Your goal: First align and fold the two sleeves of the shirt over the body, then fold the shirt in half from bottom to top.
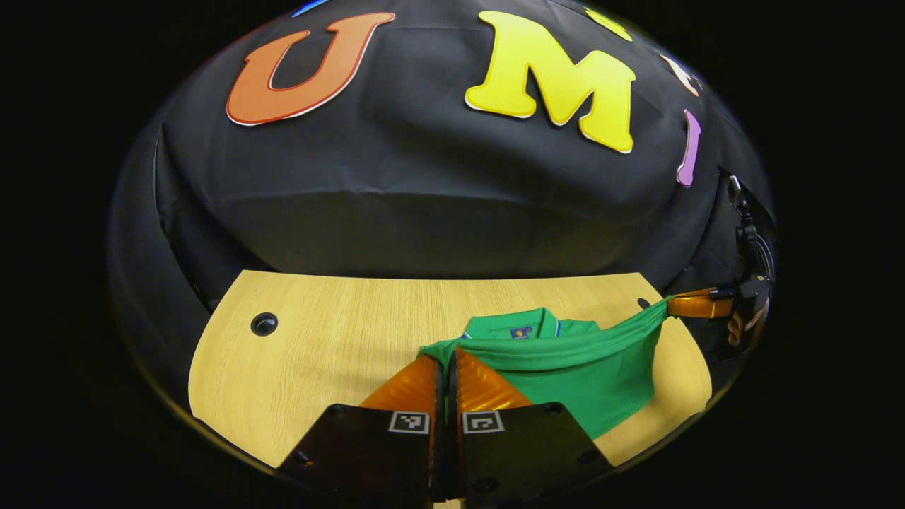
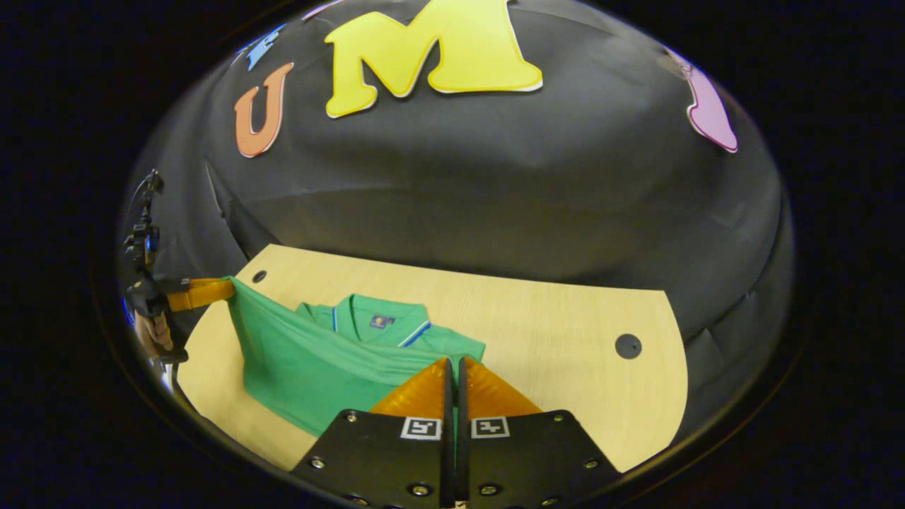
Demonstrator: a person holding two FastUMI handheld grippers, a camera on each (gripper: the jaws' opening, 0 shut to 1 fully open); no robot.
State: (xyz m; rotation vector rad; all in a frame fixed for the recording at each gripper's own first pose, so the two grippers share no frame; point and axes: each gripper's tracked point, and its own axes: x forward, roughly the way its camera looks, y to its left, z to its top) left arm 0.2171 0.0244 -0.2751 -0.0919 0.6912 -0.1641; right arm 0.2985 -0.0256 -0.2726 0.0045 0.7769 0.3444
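Green short-sleeved polo shirt (image 1: 565,367) with a blue-and-white trimmed collar and a small dark neck label, lying near the front edge of the pale wood-grain tabletop (image 1: 332,332), collar toward the back wall. Hem edge lifted off the wood and stretched taut as a band between the two tools, the cloth under it hanging in a fold over the body of the garment. Left tool (image 1: 445,364) clenched on one end of that raised edge, fingers pressed together with green cloth pinched between them, as seen in the left gripper view; same tool far off at the left rim of the right gripper view (image 2: 225,286), a hand (image 2: 152,332) beneath it. Right tool (image 2: 453,371) likewise clamped on the other end of the edge, fingers closed on the fabric; in the left gripper view seen at the far right (image 1: 672,304), pulling the cloth into a point, fingers of the holding hand (image 1: 739,329) just below. Round dark cable hole (image 1: 264,324) in the tabletop, well apart from the shirt. Black cloth wall (image 1: 424,191) behind the tabletop.
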